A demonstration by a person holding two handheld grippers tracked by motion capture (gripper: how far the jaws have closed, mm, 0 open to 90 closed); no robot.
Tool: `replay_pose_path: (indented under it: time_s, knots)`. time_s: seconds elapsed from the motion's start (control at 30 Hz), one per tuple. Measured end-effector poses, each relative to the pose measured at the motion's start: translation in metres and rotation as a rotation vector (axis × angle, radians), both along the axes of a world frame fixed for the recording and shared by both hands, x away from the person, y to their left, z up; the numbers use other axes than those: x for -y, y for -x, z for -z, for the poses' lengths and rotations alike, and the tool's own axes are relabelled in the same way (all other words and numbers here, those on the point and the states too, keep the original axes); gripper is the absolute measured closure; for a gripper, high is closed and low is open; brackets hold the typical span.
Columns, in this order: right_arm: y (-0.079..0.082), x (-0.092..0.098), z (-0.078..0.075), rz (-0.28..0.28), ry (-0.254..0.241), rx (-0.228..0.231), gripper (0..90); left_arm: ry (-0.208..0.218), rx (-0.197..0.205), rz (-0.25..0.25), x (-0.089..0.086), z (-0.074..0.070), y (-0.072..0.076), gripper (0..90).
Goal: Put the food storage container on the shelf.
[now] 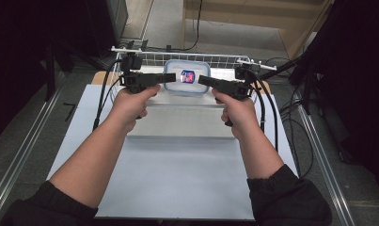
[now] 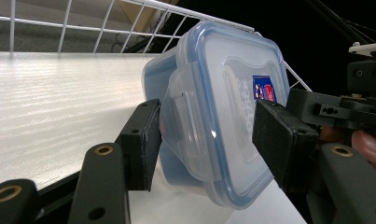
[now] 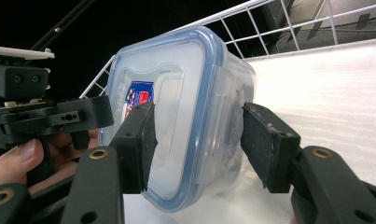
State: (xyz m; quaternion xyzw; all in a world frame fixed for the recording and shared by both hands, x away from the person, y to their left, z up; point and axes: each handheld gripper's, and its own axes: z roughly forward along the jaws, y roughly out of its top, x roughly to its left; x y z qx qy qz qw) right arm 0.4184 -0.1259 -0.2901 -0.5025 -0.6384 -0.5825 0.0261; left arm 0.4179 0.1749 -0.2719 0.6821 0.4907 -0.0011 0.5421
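Note:
A clear plastic container (image 1: 187, 77) with a blue-rimmed snap lid and a red-and-blue sticker sits level at the back of the table, lid up. My left gripper (image 1: 170, 77) reaches in from its left end and my right gripper (image 1: 202, 80) from its right end. In the left gripper view the container (image 2: 213, 116) stands between my left gripper's (image 2: 206, 135) pads, one on the lid and one under the base. In the right gripper view my right gripper (image 3: 202, 140) clamps the container (image 3: 185, 116) the same way. The base is off the table.
A white wire rack (image 1: 201, 59) runs along the back edge just behind the container. The pale table (image 1: 177, 179) has a shinier metal sheet (image 1: 182, 122) in its middle. Black cables (image 1: 272, 117) trail from both grippers, and dark stands flank the table.

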Motion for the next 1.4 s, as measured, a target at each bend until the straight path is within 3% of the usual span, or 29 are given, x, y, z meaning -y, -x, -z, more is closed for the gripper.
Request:
replay_pose_path:
  time_s: [0.27,0.6,0.63,0.67,0.83,0.87,1.0,1.03,1.23,1.4]
  knots:
    - [-0.002,-0.002,-0.003,0.015,0.041,0.018,41.6,-0.004,-0.009,-0.023,0.003,0.002,-0.005,39.6]
    - [-0.001,-0.001,-0.006,0.024,0.073,0.055,24.3,-0.037,0.034,-0.055,0.001,-0.001,0.0,30.9]
    - [0.003,-0.001,-0.008,0.035,0.091,0.082,21.7,-0.047,0.052,-0.058,0.0,-0.004,0.003,30.2]
    - [0.003,-0.001,-0.008,0.035,0.091,0.082,21.7,-0.047,0.052,-0.058,0.0,-0.004,0.003,29.1]
    - [0.011,-0.002,-0.011,0.058,0.147,0.131,17.6,-0.091,0.113,-0.073,-0.002,-0.007,0.016,24.4]
    - [0.017,-0.002,-0.012,0.069,0.177,0.16,16.6,-0.102,0.123,-0.08,-0.002,-0.007,0.018,20.8]
    - [0.026,-0.002,-0.012,0.07,0.198,0.198,15.0,-0.138,0.155,-0.088,-0.004,-0.006,0.028,15.1]
    - [0.029,-0.002,-0.011,0.07,0.203,0.206,14.6,-0.167,0.183,-0.089,-0.003,-0.006,0.035,14.9]
    - [0.041,0.001,-0.008,0.062,0.217,0.226,14.5,-0.193,0.223,-0.093,-0.004,-0.004,0.056,14.3]
    - [0.06,0.004,-0.004,0.057,0.257,0.276,14.5,-0.222,0.254,-0.083,-0.005,0.004,0.073,14.4]
